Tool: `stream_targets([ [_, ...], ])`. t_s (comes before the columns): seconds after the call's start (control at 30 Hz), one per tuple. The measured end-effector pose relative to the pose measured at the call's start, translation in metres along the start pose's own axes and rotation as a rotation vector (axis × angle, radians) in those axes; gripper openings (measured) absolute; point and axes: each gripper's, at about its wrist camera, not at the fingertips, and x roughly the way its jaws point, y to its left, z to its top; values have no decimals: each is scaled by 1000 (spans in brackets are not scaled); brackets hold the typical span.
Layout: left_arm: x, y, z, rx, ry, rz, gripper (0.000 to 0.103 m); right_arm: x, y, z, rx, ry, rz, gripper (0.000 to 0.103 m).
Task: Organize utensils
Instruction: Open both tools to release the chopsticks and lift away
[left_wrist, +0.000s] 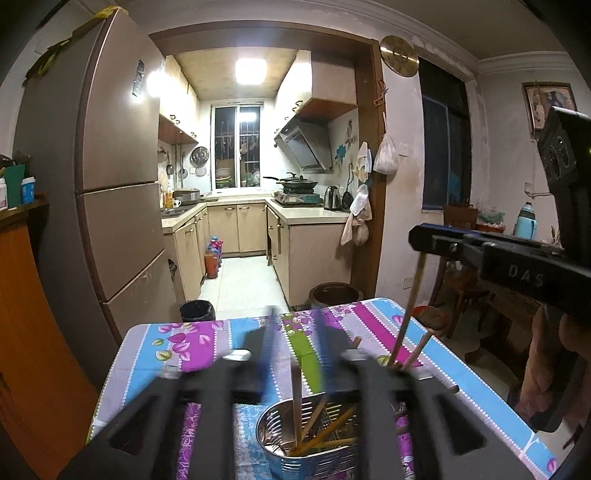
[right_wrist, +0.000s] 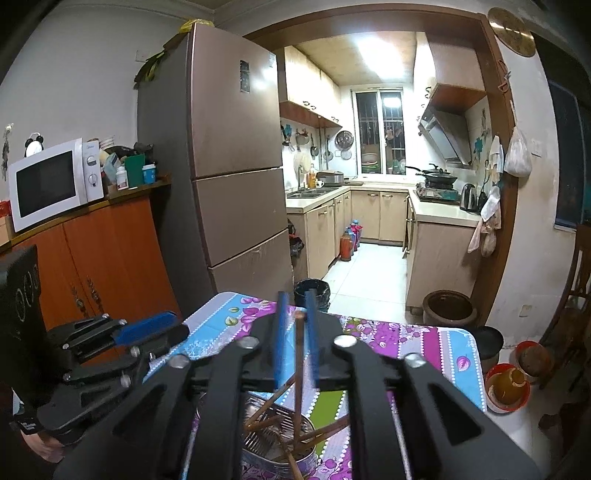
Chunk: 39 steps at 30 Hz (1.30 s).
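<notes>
Down at the 6 o'clock edge of the left wrist view, a perforated metal utensil holder (left_wrist: 306, 439) stands on the surface (left_wrist: 373, 317), which is covered with a striped floral tablecloth in blue, purple and green. Several wooden chopsticks (left_wrist: 325, 424) lean inside the holder at mixed angles, and more chopsticks (left_wrist: 415, 350) stick up toward 1 o'clock beside it, partly hidden by the gripper frame. The left gripper (left_wrist: 295, 347) hovers above the holder with its blue-tipped fingers (left_wrist: 267, 345) spread apart and motion-blurred, grasping nothing. At 3 o'clock in that view the right gripper (left_wrist: 419, 242) reaches in from the side, its fingers clenched on a single wooden chopstick (left_wrist: 410, 306) that hangs down at a slant toward the holder. From the right wrist view, that same chopstick (right_wrist: 298, 354) runs up between the right gripper's (right_wrist: 295, 339) narrow blue fingers (right_wrist: 280, 339), its lower end down in the holder (right_wrist: 273, 439) among the other sticks. The left gripper (right_wrist: 147, 332) shows there at 9 o'clock, well apart from the chopstick. Beyond the surface stand a tall brown refrigerator (right_wrist: 236, 173), a white microwave (right_wrist: 51, 181) on an orange cabinet (right_wrist: 110, 258), and a lit kitchen.
</notes>
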Motion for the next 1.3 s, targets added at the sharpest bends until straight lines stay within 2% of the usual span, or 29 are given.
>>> stream_targets([
  [0.03, 0, 1, -1, -2, -2, 2, 39, -1, -1, 0, 6, -7, 0, 34],
  [0.07, 0, 3, -2, -6, -1, 5, 40, -3, -2, -1, 9, -14, 0, 39],
  [0.17, 1, 6, -5, -16, 0, 13, 45, -8, -3, -1, 12, -29, -9, 44],
  [0.23, 1, 7, -7, -18, 1, 17, 48, -11, -3, 0, 13, -38, -16, 53],
  [0.3, -1, 9, -9, -22, -1, 21, 50, -15, -3, 0, 15, -47, -19, 57],
  [0.43, -6, 12, -12, -32, -5, 24, 51, -25, 1, 0, 10, -66, -23, 60],
  [0.97, -60, -5, -30, -24, -34, 14, 51, -87, 27, -7, -21, -117, -5, 62],
  [1.07, -81, -10, -36, -31, -52, 7, 52, -110, 38, -19, -26, -144, -1, 68],
  [1.13, -99, -15, -41, -35, -67, 4, 56, -124, 45, -29, -28, -159, -2, 75],
  [1.3, -142, -28, -64, -24, -114, 4, 64, -161, 64, -66, -56, -190, -10, 83],
])
